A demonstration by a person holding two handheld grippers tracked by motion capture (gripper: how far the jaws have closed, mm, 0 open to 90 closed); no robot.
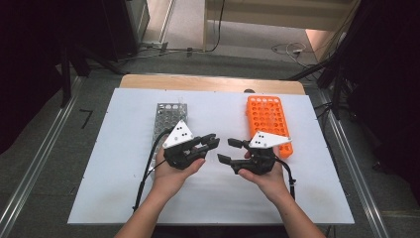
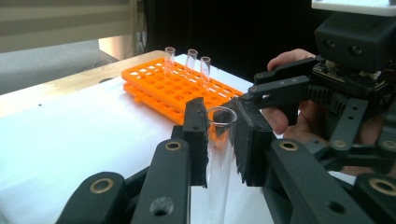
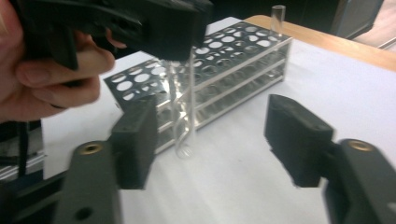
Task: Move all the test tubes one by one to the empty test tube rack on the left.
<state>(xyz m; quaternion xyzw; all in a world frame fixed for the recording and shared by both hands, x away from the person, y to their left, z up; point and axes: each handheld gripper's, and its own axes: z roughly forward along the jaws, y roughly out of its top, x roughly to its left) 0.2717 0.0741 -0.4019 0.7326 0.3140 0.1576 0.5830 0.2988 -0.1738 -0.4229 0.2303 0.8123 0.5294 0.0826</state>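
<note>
My surface (image 1: 124,148) is a flat white board, matte and smooth, laid over a wooden top whose pale edge shows at the far side. On its far left half lies the metal rack (image 1: 167,118), a long grey box of thin perforated sheet, its top punched with rows of round holes; from my right gripper view I see its stacked tiers and one clear tube (image 3: 278,14) standing at the far end. On the far right half lies the orange rack (image 1: 269,121), glossy plastic, a long grid of round holes; my left gripper view shows three glass tubes (image 2: 189,63) upright in its far end.

My left gripper (image 1: 210,142) sits near the middle of the surface, black jointed plastic with brass pins and a grey three-cornered plate on top. Its fingers (image 2: 196,135), blocky with rough dark pads, are pinching a test tube (image 2: 219,154): clear, thin-walled, cylindrical, open rim between the pads, round bottom hanging above the surface in front of the metal rack.

My right gripper (image 1: 232,150) faces it, just beside, tips apart from it. Its fingers (image 3: 299,140) are spread wide, nothing between them.
</note>
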